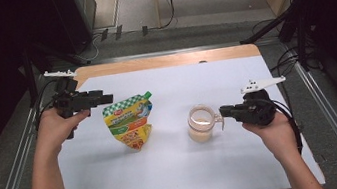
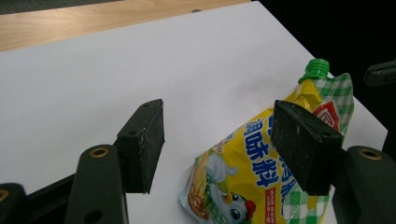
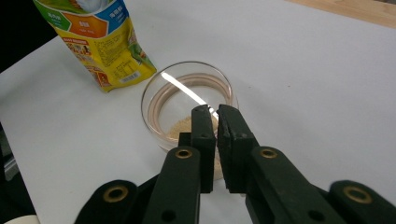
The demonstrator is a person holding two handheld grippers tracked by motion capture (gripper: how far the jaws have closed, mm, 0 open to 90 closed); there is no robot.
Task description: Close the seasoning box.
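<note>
A yellow spouted seasoning pouch (image 1: 129,122) with a green cap stands upright. A clear glass cup (image 1: 200,123) holding beige powder sits to its right.

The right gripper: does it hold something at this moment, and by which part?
The right gripper pinches the handle of the glass cup; its jaws are nearly closed on it. The left gripper holds nothing; its jaws are open beside the pouch.

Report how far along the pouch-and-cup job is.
Done: the glass cup already holds some tan powder, and the seasoning pouch stands capped beside it. In hand: the right claw grips the cup's handle, while the left claw is open near the pouch. Left: grasping the pouch.
</note>
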